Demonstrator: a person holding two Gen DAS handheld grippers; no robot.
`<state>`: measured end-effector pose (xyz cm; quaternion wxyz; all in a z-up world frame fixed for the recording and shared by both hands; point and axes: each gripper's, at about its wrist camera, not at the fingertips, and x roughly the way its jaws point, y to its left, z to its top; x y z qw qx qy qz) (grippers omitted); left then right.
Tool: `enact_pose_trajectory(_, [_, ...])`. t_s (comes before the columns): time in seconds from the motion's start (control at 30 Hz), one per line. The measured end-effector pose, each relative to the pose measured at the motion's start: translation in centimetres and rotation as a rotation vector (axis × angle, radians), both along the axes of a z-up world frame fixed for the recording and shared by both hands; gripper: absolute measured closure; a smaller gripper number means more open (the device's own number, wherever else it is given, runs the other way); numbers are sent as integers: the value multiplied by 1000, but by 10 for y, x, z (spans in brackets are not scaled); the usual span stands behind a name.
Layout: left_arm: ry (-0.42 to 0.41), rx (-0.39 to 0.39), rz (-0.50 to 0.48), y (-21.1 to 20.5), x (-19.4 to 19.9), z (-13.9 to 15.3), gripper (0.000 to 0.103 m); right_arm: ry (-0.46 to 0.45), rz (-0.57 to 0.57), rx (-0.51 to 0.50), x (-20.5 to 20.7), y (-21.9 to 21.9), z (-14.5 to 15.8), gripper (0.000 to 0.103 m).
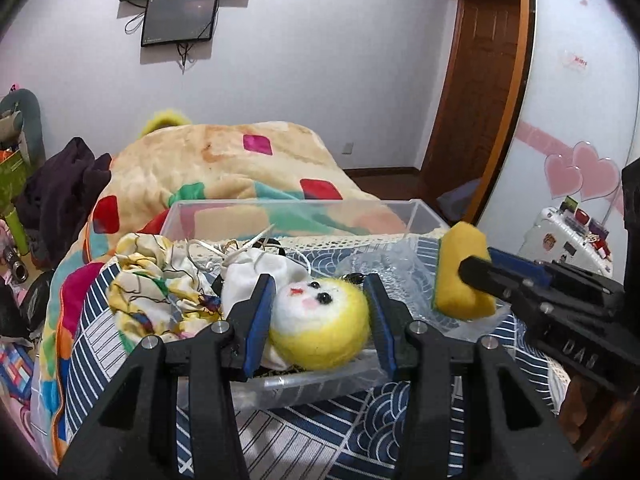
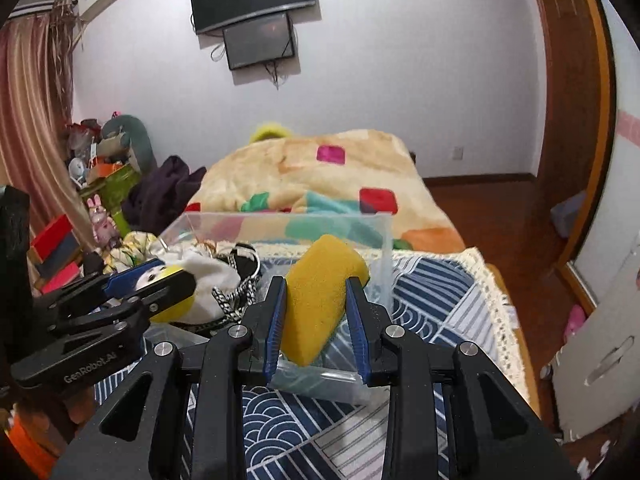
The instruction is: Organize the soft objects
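Two soft things: yellow-and-white plush ball (image 1: 320,320) with a face, yellow sponge (image 2: 320,296)

A blue-patterned cloth (image 2: 432,292) covers the table, bearing a clear plastic bin (image 2: 386,240) and crumpled floral fabric (image 1: 160,280).

"GenRobot.AI" on left tool (image 2: 154,284) body; "DAS" on right tool (image 1: 476,276) body.

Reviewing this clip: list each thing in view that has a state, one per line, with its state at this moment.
left gripper: shut on the plush ball
right gripper: shut on the sponge
plush ball: held over the bin, face up
sponge: held tilted above the bin
clear bin: open, no lid, part filled
white cloth: crumpled inside the bin
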<state>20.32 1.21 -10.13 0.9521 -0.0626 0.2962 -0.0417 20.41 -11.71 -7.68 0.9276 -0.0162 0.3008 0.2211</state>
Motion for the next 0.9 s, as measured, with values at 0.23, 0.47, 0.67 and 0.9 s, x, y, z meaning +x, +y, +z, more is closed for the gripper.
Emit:
enact_pose_trajectory(0.23, [22,5,-31,-7,2,-4,57,42,-3,-36,3,6,-15,74])
enact_pose_trajectory(0.47, [-6,14,-4,-5,-13,3,31,61,-2,-30,2,-1,-15,57])
enact_pose_trajectory(0.67, [-59,21,6,0,-35,23,31,32,13,-11,-12,-6,-3,55])
enact_pose_trajectory(0.9, [-142,29,23,8,-69,54,30,-73,26,18,-39,-12,33,51])
